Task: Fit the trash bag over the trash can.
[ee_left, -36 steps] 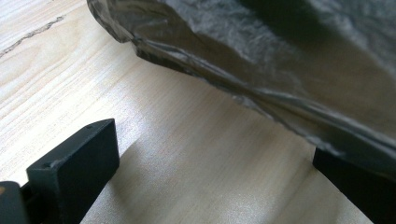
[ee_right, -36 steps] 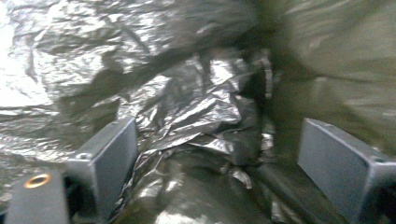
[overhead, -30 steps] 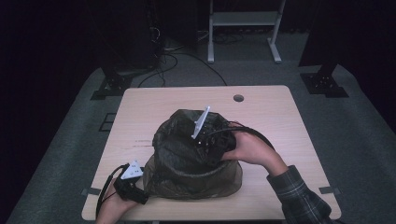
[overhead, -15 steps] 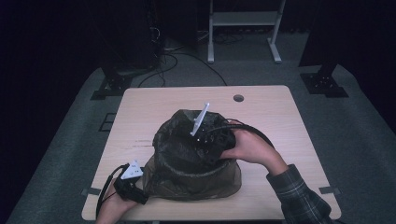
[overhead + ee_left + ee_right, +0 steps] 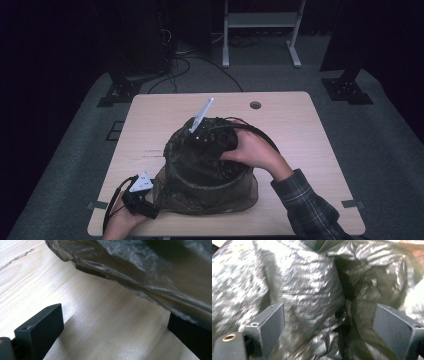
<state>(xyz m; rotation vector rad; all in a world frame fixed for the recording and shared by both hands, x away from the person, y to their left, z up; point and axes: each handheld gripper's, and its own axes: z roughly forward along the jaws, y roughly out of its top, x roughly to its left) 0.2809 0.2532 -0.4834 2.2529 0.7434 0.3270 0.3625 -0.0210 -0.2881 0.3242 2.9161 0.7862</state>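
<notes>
A dark, see-through plastic bag (image 5: 200,172) sits crumpled in the middle of the wooden table (image 5: 290,115). My right gripper (image 5: 207,136) rests at the top of the bag, held by a hand in a plaid sleeve, its grey plate (image 5: 201,114) sticking up. In the right gripper view this gripper (image 5: 332,327) is open, with wrinkled bag plastic (image 5: 312,290) between and beyond its jaws. My left gripper (image 5: 147,205) lies at the bag's lower left corner. It is open (image 5: 115,337) over bare wood, and the bag's edge (image 5: 150,272) drapes onto its right jaw.
A round cable hole (image 5: 255,105) is in the table near its far edge. Black cables (image 5: 260,135) loop from the right gripper over the bag. Behind the table stand a white frame (image 5: 260,30), dark stands and floor cables (image 5: 185,60).
The right gripper has shifted a little left and toward the far side on top of the bag, pushing the plastic with it. The left gripper has stayed put.
</notes>
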